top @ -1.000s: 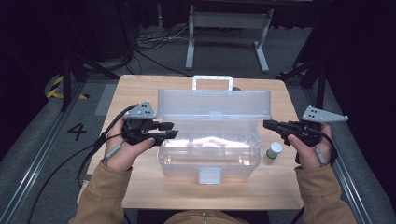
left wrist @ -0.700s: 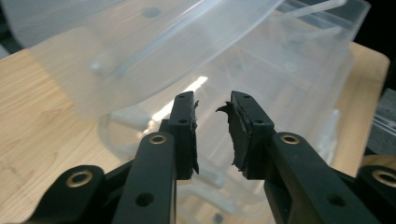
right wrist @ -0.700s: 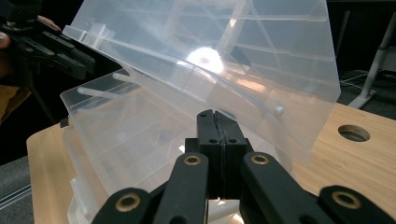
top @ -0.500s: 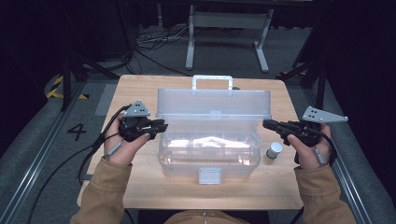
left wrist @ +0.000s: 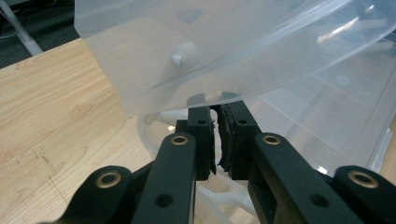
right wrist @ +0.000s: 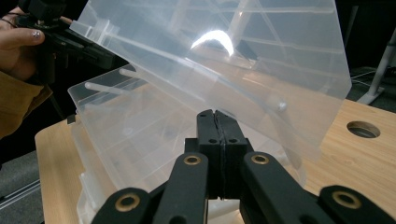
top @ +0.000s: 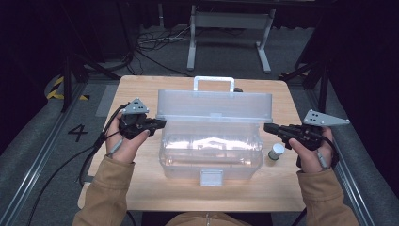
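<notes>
Beside the clear plastic toolbox (top: 210, 141), the left gripper (top: 157, 124) has just been closing (nothing pinched, lid (top: 214, 104) propped open); the right gripper (top: 270, 128) stays clenched empty.

One clear plastic toolbox (top: 210, 141) — lid up; one small grey-capped jar (top: 276, 153); two grippers — left (top: 157, 124), right (top: 270, 128).

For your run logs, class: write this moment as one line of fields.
left gripper: jaws just closing, nothing between, beside box lid | right gripper: shut, empty, by clear box | small jar: on table
</notes>
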{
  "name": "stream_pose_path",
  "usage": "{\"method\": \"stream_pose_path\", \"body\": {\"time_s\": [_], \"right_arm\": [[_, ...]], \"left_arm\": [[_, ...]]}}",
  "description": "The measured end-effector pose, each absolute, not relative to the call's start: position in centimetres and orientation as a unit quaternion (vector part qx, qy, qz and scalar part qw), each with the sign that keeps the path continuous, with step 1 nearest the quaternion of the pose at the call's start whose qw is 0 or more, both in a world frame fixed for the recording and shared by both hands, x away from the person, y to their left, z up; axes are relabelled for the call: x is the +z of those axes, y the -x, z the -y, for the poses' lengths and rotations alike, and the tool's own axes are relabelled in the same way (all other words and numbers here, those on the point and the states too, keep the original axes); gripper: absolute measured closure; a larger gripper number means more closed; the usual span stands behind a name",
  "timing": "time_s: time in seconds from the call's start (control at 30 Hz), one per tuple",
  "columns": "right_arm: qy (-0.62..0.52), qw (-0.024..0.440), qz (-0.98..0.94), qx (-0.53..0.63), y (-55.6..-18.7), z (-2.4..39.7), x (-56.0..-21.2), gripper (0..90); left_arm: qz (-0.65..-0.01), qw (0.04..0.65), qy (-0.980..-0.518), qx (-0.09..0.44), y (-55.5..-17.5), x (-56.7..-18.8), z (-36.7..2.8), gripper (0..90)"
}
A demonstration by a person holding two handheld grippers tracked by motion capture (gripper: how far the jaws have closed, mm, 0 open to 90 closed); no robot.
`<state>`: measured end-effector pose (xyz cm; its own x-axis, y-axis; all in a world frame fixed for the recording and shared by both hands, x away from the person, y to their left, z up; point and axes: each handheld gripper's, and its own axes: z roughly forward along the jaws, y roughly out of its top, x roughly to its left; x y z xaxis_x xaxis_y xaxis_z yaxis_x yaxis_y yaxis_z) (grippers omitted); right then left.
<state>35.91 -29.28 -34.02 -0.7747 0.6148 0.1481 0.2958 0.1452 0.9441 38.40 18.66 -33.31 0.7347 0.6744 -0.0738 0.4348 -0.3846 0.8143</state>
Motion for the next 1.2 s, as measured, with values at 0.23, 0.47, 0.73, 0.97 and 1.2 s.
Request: {"method": "stream_pose_path", "body": {"time_s": [0.23,0.47,0.73,0.97,1.2], "right_arm": [[-0.316,0.158,-0.751,0.558,-35.1,29.5,-34.1,88.5],[-0.337,0.216,-0.74,0.541,-34.7,29.0,-34.3,72.8],[-0.354,0.274,-0.732,0.513,-34.9,27.6,-34.1,62.7],[-0.372,0.313,-0.706,0.515,-34.9,27.5,-33.4,56.6],[-0.361,0.345,-0.701,0.509,-36.0,26.3,-33.2,53.3]], "left_arm": [[-0.335,0.442,-0.822,0.131,-38.9,-33.2,-18.8,85.6],[-0.331,0.446,-0.822,0.123,-39.2,-33.1,-19.0,86.1],[-0.331,0.459,-0.816,0.124,-39.7,-32.8,-19.2,86.1],[-0.33,0.463,-0.813,0.125,-39.7,-32.8,-19.3,86.1],[-0.327,0.46,-0.815,0.13,-39.5,-32.8,-19.2,85.3]]}}
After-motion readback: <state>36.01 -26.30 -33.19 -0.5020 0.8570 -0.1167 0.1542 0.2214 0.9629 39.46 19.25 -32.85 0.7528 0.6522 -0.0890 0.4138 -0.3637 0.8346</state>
